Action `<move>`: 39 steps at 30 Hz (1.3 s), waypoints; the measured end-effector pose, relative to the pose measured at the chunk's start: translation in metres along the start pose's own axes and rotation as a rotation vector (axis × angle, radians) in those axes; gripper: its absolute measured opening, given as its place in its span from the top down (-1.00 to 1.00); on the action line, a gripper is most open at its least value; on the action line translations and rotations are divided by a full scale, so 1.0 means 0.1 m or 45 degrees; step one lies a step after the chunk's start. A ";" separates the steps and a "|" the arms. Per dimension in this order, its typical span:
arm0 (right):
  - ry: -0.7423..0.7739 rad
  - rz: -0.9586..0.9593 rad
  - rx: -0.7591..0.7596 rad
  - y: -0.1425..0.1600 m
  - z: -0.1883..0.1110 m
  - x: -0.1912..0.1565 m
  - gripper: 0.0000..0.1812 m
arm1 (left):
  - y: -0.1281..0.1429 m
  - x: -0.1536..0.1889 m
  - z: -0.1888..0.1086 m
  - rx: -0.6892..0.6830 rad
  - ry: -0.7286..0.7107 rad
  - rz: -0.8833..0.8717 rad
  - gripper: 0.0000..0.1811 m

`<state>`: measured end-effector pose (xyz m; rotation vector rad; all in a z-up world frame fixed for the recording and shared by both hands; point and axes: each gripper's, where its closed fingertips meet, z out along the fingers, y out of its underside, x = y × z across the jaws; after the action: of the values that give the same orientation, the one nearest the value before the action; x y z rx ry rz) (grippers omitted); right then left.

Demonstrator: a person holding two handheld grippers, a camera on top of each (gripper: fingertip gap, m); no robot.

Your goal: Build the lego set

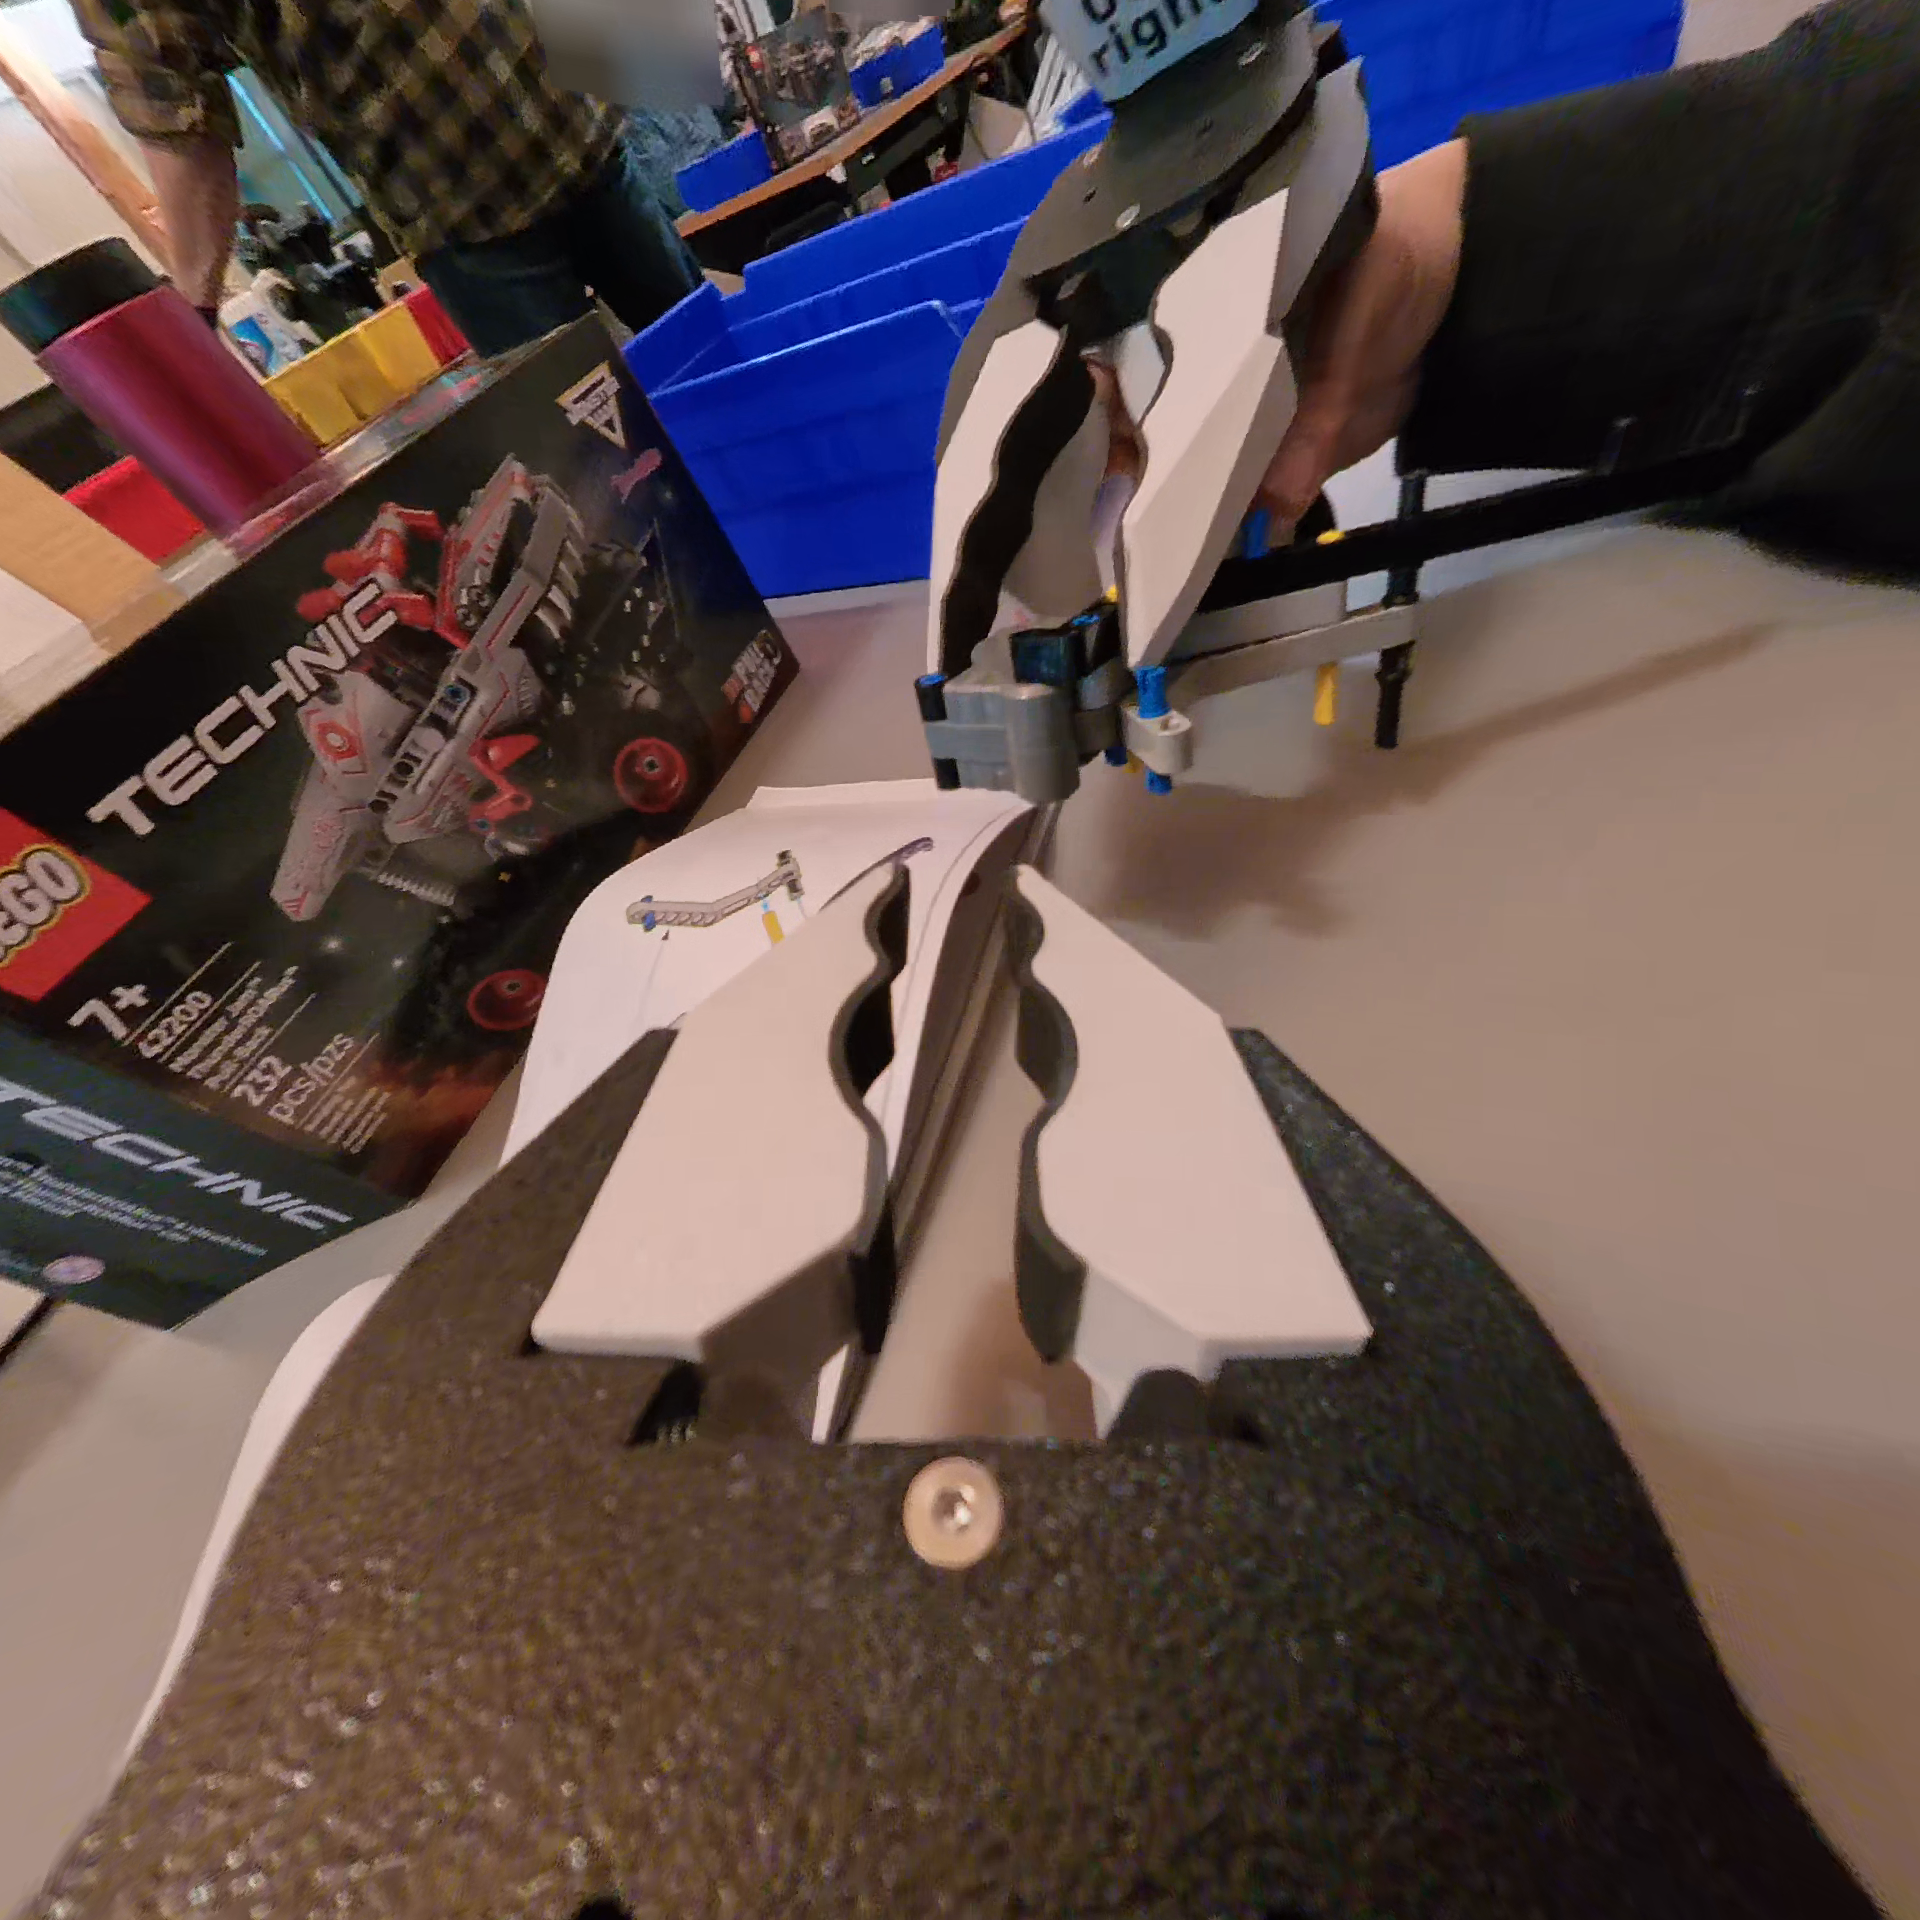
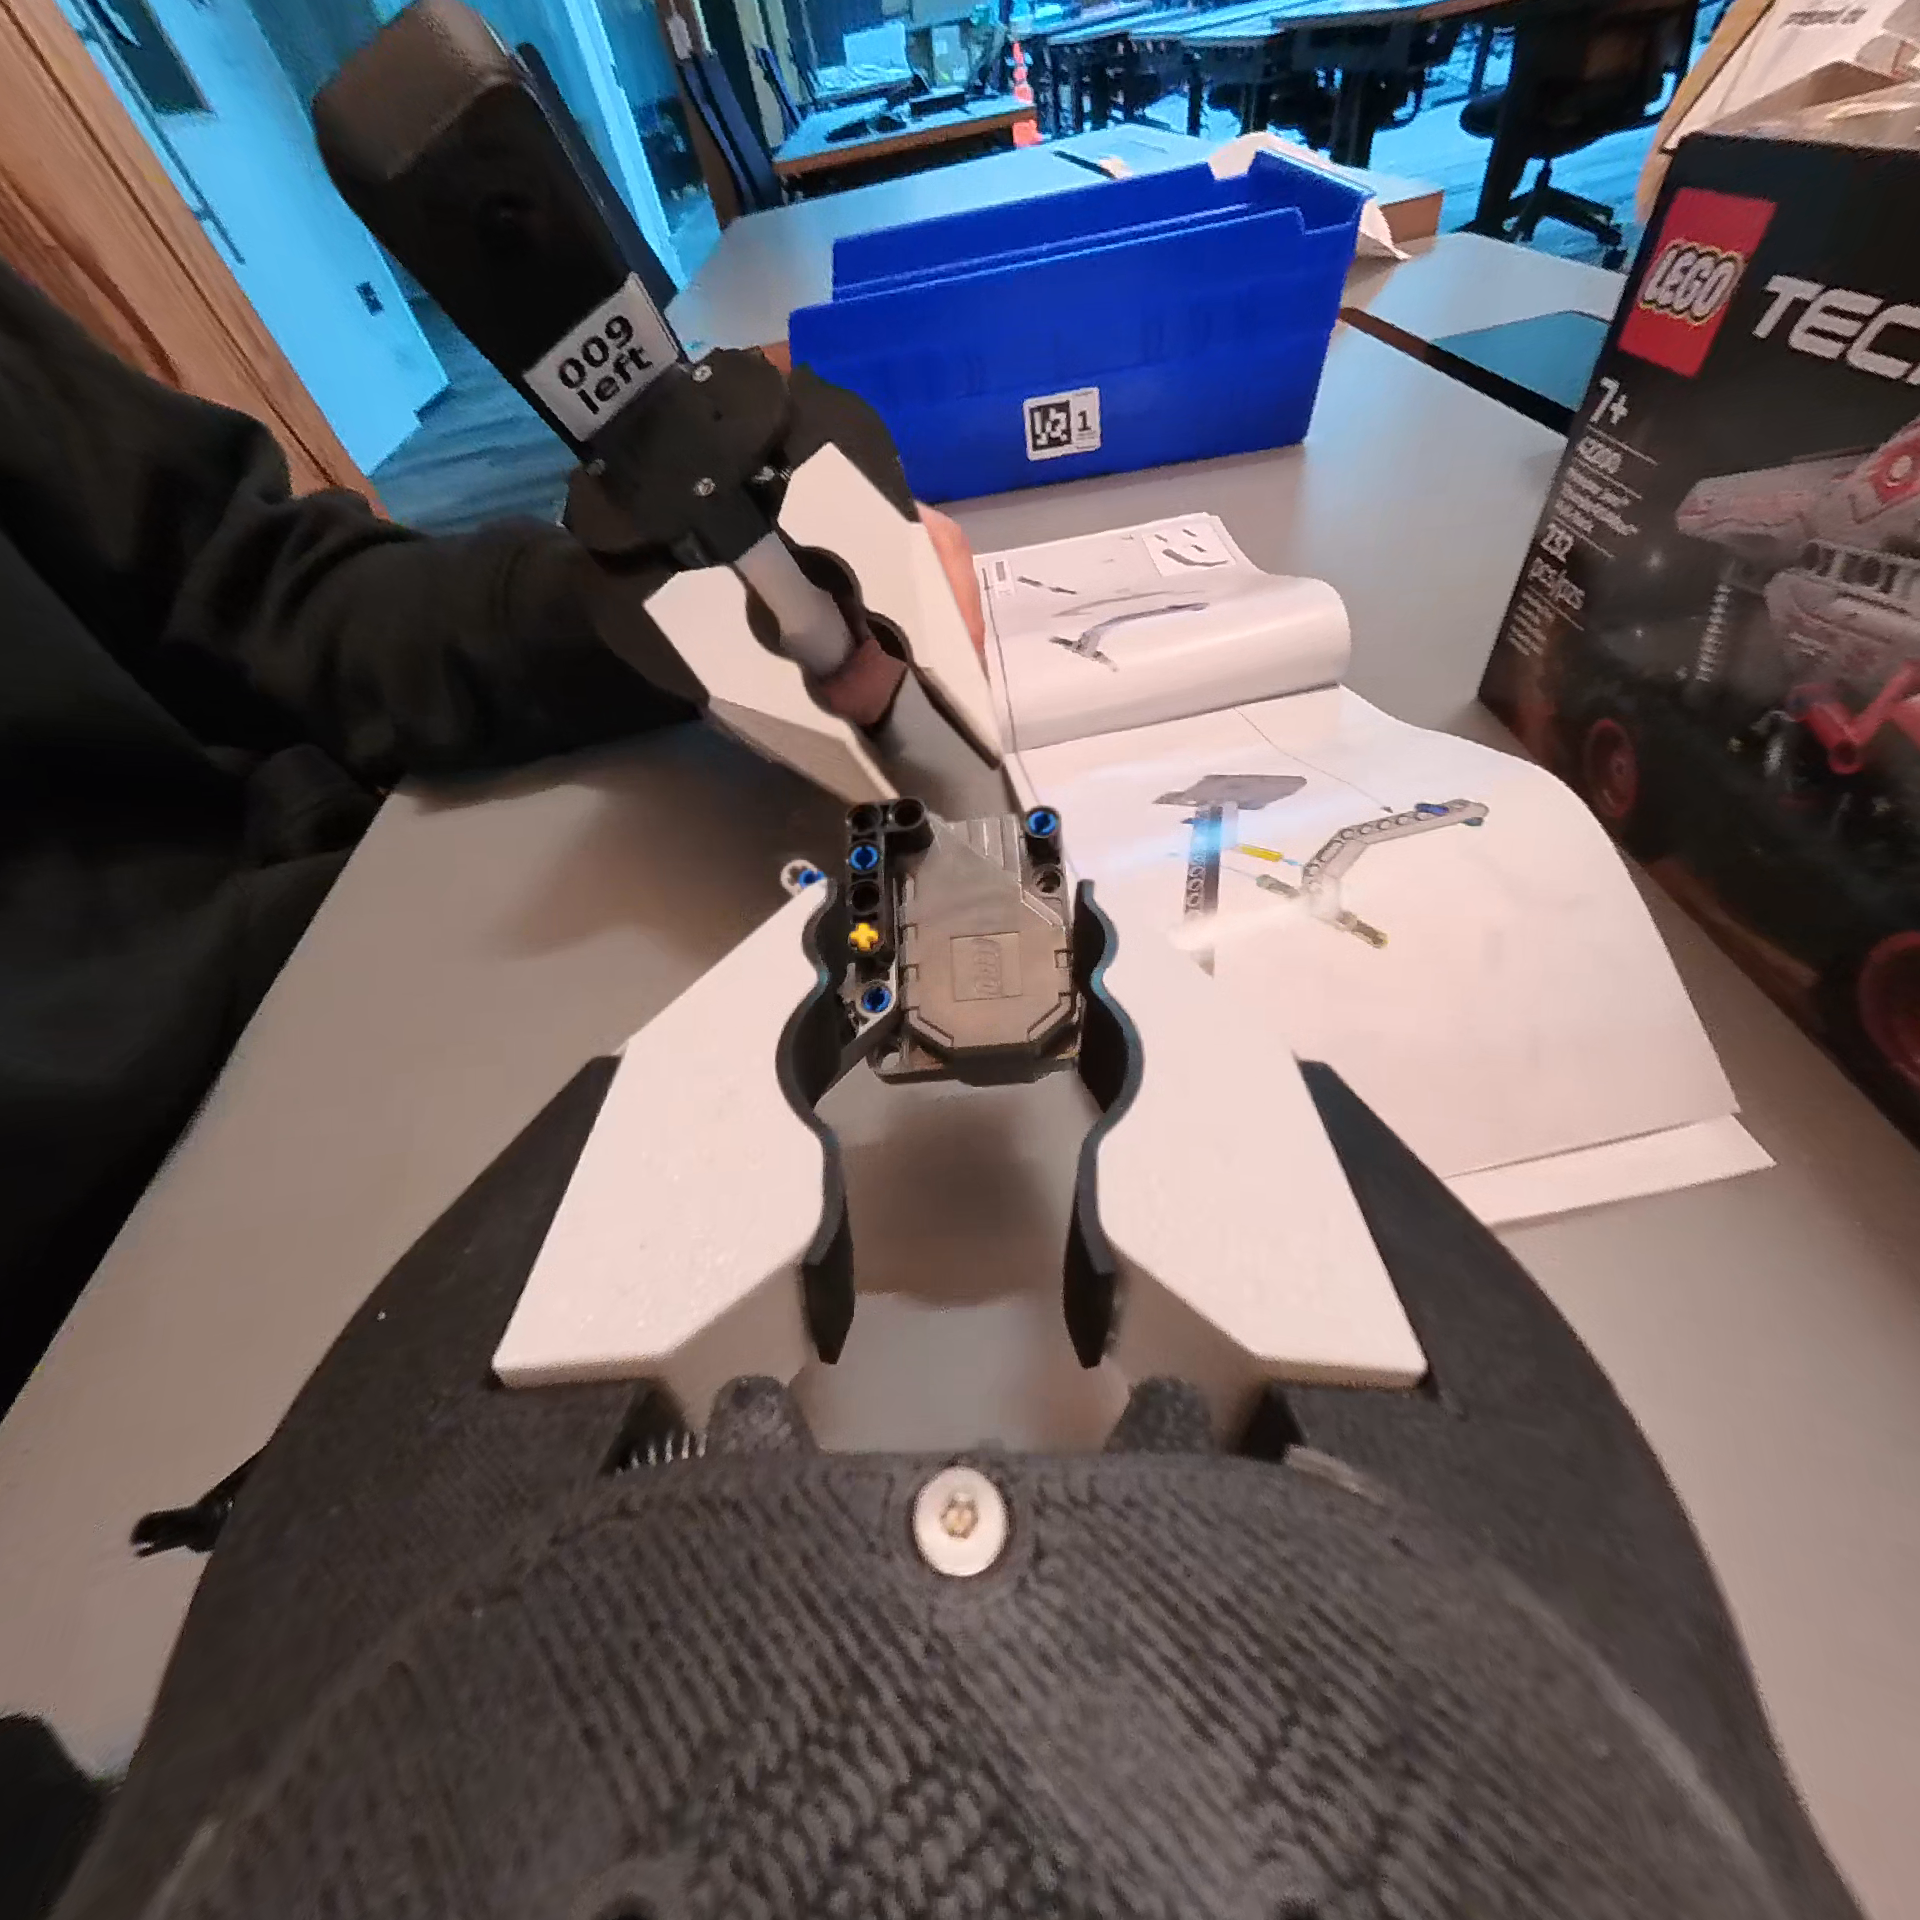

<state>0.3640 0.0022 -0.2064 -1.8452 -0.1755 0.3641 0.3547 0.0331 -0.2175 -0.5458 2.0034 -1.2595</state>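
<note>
My right gripper (image 2: pixel 951 920) is shut on a partly built Lego assembly (image 2: pixel 982 966): a grey motor block with black beams, blue pins and a yellow axle. It holds the assembly just above the table. In the left wrist view the right gripper (image 1: pixel 1039 665) comes down from above, and the assembly (image 1: pixel 997 727) has long grey and black beams running off to the right. My left gripper (image 1: pixel 958 894) is closed on the raised pages of the open instruction booklet (image 1: pixel 707 914) near its spine. The left gripper (image 2: pixel 966 774) and the booklet (image 2: pixel 1351 935) also show in the right wrist view.
The Lego box (image 1: pixel 364 779) stands left of the booklet, also in the right wrist view (image 2: pixel 1745 623). A maroon tumbler (image 1: pixel 166 395) rises behind it. Blue bins (image 1: pixel 810 416) (image 2: pixel 1070 312) stand at the table's far side. A person in a plaid shirt (image 1: pixel 416 125) stands beyond. My right fingertips sit around 4 centimetres from my left ones.
</note>
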 end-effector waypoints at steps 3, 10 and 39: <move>0.038 -0.012 0.016 -0.02 -0.04 0.04 0.55 | 0.00 -0.09 -0.01 -0.002 -0.080 0.021 0.93; 0.151 0.043 0.060 -0.04 -0.12 0.22 0.55 | 0.03 -0.34 -0.07 -0.041 -0.301 0.100 1.00; 0.151 0.471 0.612 -0.60 0.02 0.35 0.56 | -0.36 -0.18 -0.11 0.223 -0.289 -0.002 0.70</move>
<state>0.4003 0.0327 -0.1558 -1.4095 0.3174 0.5015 0.3574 0.0357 -0.1756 -0.5767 1.6886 -1.2975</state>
